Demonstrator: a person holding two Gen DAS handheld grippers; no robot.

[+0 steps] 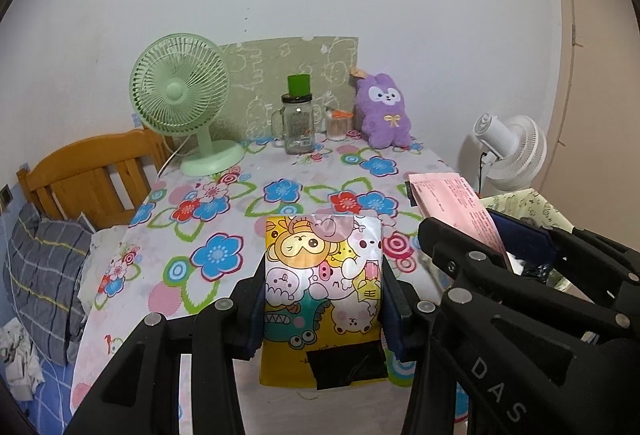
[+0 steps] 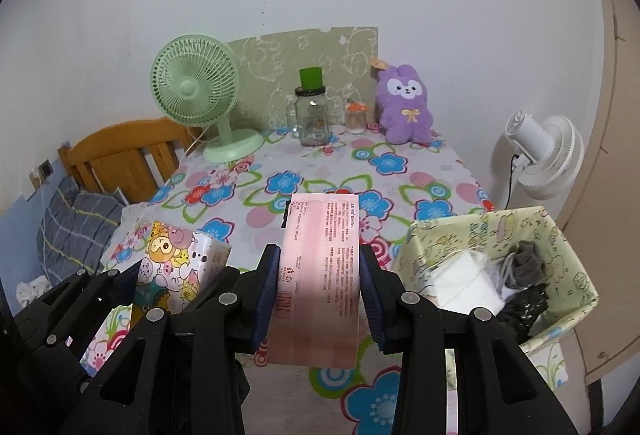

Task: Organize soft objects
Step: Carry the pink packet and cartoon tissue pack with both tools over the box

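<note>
Clamped between left gripper pads: glossy cartoon-printed soft packet, lifted clear of flowered tablecloth. Right gripper closed on pink printed soft packet. Pale green patterned fabric basket at three o'clock, part filled. Advisable: carry level, lower inside basket walls before opening.

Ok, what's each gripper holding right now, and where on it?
Left gripper: yellow cartoon-print packet, pinched across its long side edges near the middle. Right gripper: pink printed packet, likewise by its side edges.
</note>
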